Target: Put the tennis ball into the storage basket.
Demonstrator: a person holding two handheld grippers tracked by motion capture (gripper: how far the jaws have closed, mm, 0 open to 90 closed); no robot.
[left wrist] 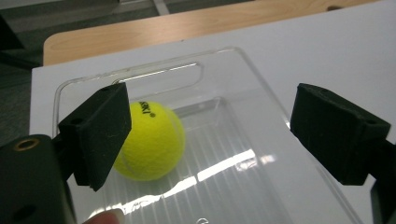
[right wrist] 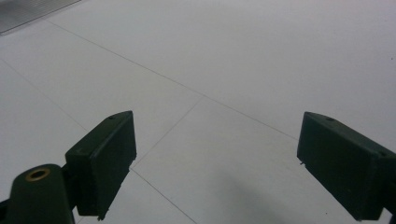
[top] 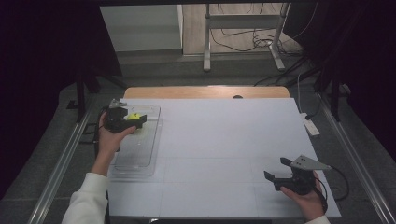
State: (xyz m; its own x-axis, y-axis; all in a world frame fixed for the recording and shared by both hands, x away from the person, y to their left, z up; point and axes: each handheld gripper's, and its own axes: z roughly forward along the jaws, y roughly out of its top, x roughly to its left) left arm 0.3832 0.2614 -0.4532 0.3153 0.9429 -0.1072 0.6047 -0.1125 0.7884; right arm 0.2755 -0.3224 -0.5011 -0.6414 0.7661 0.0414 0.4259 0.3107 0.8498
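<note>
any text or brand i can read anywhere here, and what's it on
One print only: small black lettering on the yellow tennis ball, which lies in the clear plastic tray. In the left gripper view it sits tilted near the top of the ball and is too small and blurred to read.
No words, numbers or signs can be made out on the left gripper, the right gripper or the white table top.

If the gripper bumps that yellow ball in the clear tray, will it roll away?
Probably yes: the tennis ball is round and lies loose on the clear tray's smooth floor. The raised rim would likely stop it. Its fuzzy felt should grip well between the open left gripper's pads.
</note>
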